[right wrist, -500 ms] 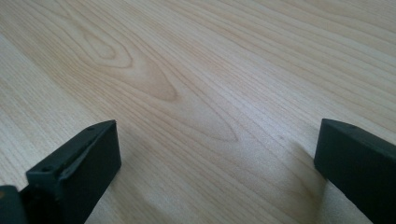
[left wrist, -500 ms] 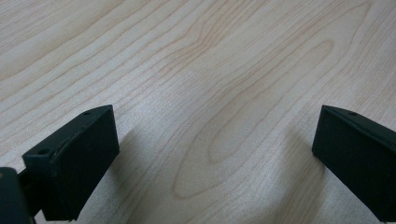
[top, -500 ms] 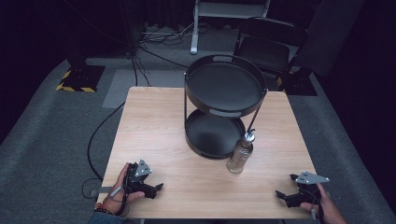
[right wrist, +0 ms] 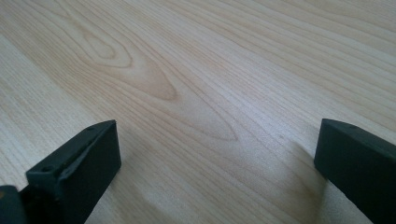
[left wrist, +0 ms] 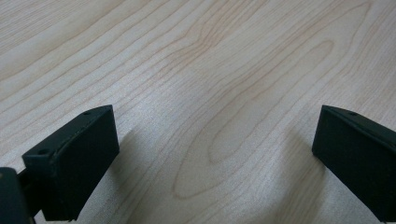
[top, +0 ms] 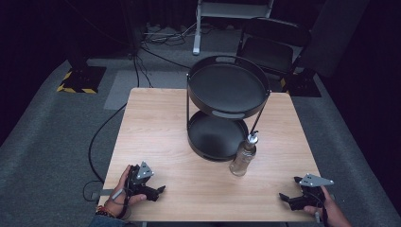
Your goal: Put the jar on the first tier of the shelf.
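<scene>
A black two-tier round rack (top: 227, 90) stands at the middle back of the wooden table (top: 156, 127). A clear glass bottle (top: 243, 157) with a metal spout stands upright just in front of the rack's lower tray, to its right. My left gripper (top: 158, 190) rests on the table near the front left corner, held by a hand, open with nothing between its jaws (left wrist: 212, 154). My right gripper (top: 283, 196) lies near the front right corner, also open over bare wood (right wrist: 215, 154).
Black cables (top: 101, 137) trail off the table's left side onto the grey floor. A dark chair (top: 272, 47) and a white stand (top: 227, 14) sit behind the table. Bare wood lies between the two grippers and left of the rack.
</scene>
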`<state>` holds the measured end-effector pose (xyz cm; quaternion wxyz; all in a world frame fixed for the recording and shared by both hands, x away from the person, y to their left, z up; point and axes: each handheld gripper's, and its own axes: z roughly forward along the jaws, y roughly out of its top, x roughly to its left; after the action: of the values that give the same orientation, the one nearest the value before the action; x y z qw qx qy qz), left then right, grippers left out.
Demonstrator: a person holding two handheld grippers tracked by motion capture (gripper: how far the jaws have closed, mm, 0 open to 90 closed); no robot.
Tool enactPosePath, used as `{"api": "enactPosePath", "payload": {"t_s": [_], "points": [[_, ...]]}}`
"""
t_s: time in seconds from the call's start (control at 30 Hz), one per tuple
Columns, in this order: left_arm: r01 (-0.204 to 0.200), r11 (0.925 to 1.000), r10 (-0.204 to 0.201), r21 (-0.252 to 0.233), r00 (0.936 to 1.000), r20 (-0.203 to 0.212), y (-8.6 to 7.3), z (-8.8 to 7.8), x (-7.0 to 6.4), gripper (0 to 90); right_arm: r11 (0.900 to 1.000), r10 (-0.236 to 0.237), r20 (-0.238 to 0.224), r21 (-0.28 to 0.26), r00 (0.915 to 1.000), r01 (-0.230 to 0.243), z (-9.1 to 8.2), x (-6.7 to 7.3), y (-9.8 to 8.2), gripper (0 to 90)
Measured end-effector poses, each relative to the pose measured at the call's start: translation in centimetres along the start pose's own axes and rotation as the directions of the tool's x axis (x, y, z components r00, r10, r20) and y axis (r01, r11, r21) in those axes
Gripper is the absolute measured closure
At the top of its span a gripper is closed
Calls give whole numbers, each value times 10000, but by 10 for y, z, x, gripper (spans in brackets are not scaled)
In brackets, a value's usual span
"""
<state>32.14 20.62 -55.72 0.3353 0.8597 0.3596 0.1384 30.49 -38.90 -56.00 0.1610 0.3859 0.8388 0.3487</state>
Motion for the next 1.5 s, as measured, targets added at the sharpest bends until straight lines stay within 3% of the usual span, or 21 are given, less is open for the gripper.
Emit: {"api": "enactPosePath", "payload": {"t_s": [0.3, 0.43, 1.5], "points": [[-5, 10000, 5, -4, 10000, 0, 0, 0, 0, 2, 9990, -124, -45, 430, 9999, 126, -1, 0, 4, 4], [-5, 10000, 5, -3, 10000, 1, 0, 0, 0, 2, 9977, -391, 88, 555, 9992, 386, -3, 2, 7, 26], [5, 10000, -5, -7, 10000, 4, 0, 0, 0, 2, 9922, -1158, 92, 468, 9932, 1153, -10, 17, 45, 26]]}}
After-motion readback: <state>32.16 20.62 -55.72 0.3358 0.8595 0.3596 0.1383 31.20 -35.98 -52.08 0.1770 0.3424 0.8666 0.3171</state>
